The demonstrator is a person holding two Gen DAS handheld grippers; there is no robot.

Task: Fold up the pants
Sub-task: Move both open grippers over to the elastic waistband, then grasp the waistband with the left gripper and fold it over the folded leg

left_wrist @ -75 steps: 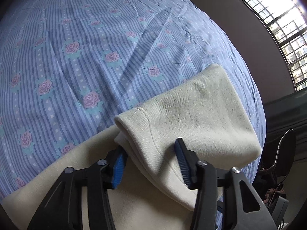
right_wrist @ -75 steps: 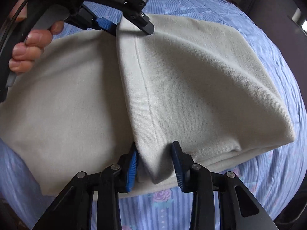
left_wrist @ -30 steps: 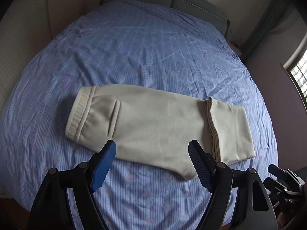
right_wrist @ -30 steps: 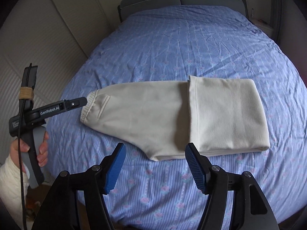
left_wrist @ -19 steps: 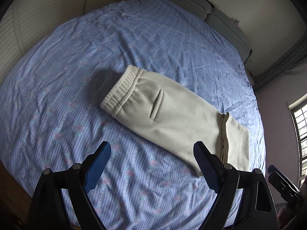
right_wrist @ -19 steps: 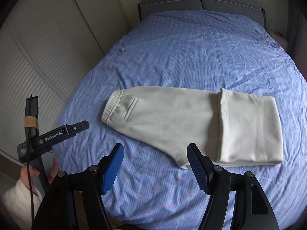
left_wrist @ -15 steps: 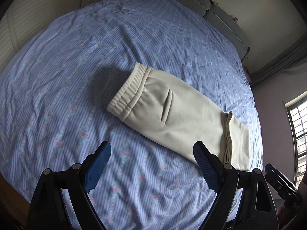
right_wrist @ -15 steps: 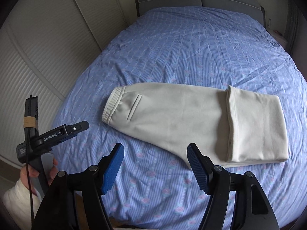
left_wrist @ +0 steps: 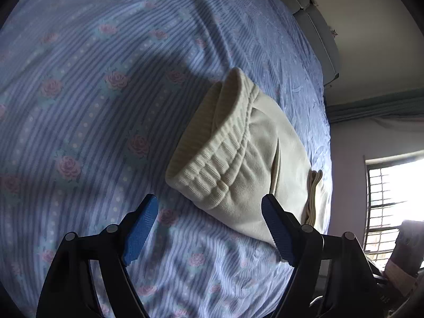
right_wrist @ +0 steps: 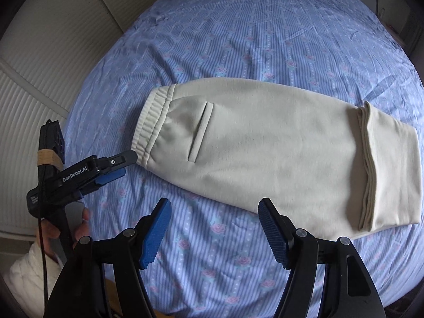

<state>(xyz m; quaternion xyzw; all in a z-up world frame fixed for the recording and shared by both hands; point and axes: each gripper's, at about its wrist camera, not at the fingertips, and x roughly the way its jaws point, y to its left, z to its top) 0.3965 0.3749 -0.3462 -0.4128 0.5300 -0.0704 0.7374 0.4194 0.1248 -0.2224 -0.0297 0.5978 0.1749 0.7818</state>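
Cream pants (right_wrist: 265, 143) lie lengthwise across the bed (right_wrist: 265, 26), waistband (left_wrist: 212, 143) toward its left edge, just ahead of the nearer, empty left tool (left_wrist: 209, 228), narrowing slightly; right tool (right_wrist: 214, 228) gapes empty.

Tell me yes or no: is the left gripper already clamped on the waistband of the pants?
No: the left gripper has open jaws with blue pads clear of the waistband of the pants, only bedsheet under them.

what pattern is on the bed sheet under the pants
Blue and white stripes with pink roses on the bed sheet, clearest in the right wrist view; the pants are plain cream.
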